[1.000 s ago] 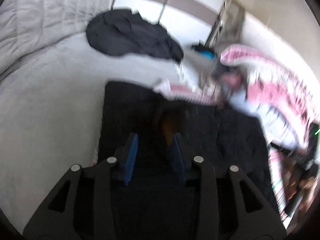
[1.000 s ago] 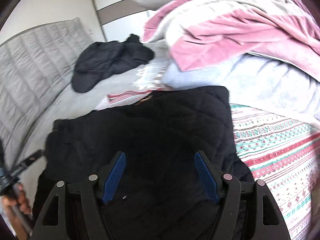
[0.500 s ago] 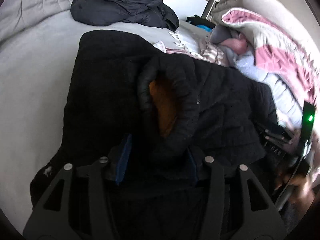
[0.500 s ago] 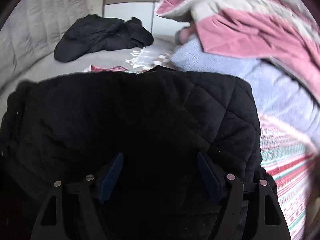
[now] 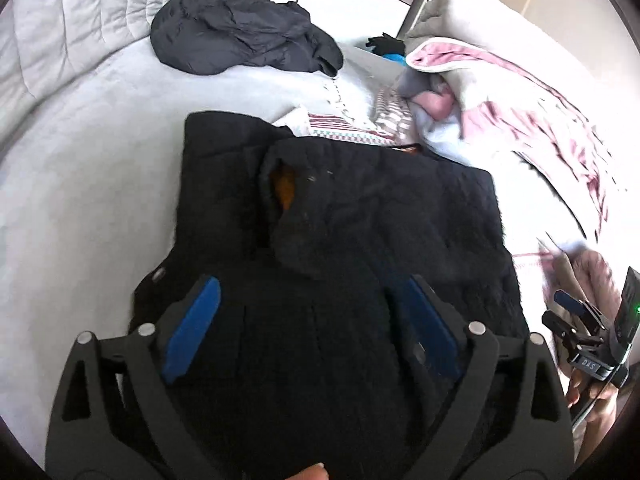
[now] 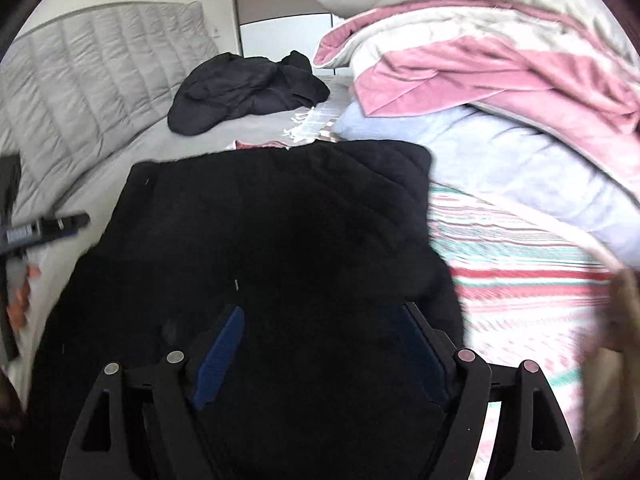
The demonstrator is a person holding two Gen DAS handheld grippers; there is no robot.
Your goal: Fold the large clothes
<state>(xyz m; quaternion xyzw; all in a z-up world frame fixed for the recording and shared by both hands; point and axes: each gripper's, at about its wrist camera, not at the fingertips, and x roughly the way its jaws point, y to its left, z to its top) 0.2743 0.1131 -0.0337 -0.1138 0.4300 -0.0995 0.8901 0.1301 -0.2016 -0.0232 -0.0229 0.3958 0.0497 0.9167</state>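
A black quilted jacket [image 5: 360, 240] lies folded on the grey bed [image 5: 80, 168], and a slit of orange lining [image 5: 286, 192] shows at its hood. Above the jacket's near part, my left gripper [image 5: 304, 284] is open. Its jaws are still opening and the blue pads press on nothing. In the right wrist view the same jacket [image 6: 280, 208] fills the middle. My right gripper [image 6: 320, 312] hovers over its near edge, jaws opening, with only the flat fabric below them. Each gripper also appears at the other view's edge: the right gripper [image 5: 580, 320] and the left gripper [image 6: 44, 228].
A second dark jacket [image 5: 240, 36] lies crumpled at the back of the bed. A heap of pink and beige blankets [image 6: 480, 72] rises on the right over a pale blue one. A striped patterned cover [image 6: 520, 248] lies beside the jacket. A grey quilted headboard [image 6: 80, 88] bounds the left.
My left gripper's jaws, narrow around the hood fold before, have spread wide and let it go, and the gripper has drawn back. My right gripper has shifted sideways, with its jaws slightly wider.
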